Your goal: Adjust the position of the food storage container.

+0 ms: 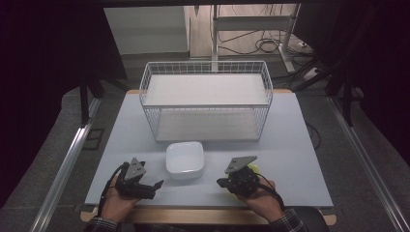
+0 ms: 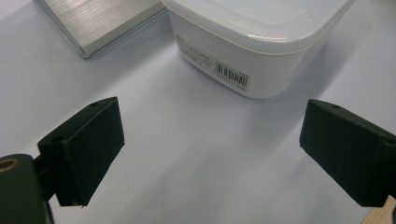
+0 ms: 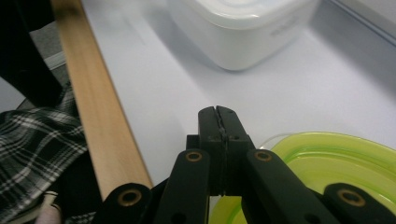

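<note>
Dim, dark edges — close views soft, blurred.

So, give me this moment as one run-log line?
left gripper: open, empty, facing white container | right gripper: shut, beside green lid, hold unclear | wire basket: behind container

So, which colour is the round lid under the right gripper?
Translucent yellow-green lid; the right gripper view shows it best.
</note>
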The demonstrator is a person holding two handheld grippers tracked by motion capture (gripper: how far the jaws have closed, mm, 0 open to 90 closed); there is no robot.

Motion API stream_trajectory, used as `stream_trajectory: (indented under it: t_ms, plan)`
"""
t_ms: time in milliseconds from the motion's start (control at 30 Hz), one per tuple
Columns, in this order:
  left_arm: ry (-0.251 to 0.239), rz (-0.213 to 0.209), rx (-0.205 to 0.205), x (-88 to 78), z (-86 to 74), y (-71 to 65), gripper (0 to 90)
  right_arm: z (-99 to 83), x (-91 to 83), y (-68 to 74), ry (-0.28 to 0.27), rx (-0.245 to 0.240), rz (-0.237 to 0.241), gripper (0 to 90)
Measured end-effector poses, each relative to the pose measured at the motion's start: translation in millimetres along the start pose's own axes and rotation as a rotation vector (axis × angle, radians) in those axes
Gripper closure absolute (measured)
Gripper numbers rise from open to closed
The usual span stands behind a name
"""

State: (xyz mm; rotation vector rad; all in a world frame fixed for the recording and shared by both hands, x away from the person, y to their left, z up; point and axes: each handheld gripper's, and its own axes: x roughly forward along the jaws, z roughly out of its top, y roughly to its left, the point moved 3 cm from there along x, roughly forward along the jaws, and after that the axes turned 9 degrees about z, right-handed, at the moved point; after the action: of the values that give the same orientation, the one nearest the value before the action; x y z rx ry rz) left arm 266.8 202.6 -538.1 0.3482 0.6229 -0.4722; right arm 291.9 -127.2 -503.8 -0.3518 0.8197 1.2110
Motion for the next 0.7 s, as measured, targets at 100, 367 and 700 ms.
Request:
stream_trajectory:
  t_ms: [100,367,700]
  plan:
    - [-0.002,-0.003,-0.002,0.0,0.1,0.1,5.8,-2.5,-3.8,-5.7,-0.008,0.01,-0.012,89.9]
    - [0.0,-0.004,-0.002,0.0,0.1,-0.2,5.8,-13.8,-21.1,-24.0,-0.02,0.059,-0.063,89.9]
    - [0.005,-0.006,0.0,0.6,0.0,-0.4,5.8,-33.3,-48.0,-49.3,-0.039,0.143,-0.131,89.9]
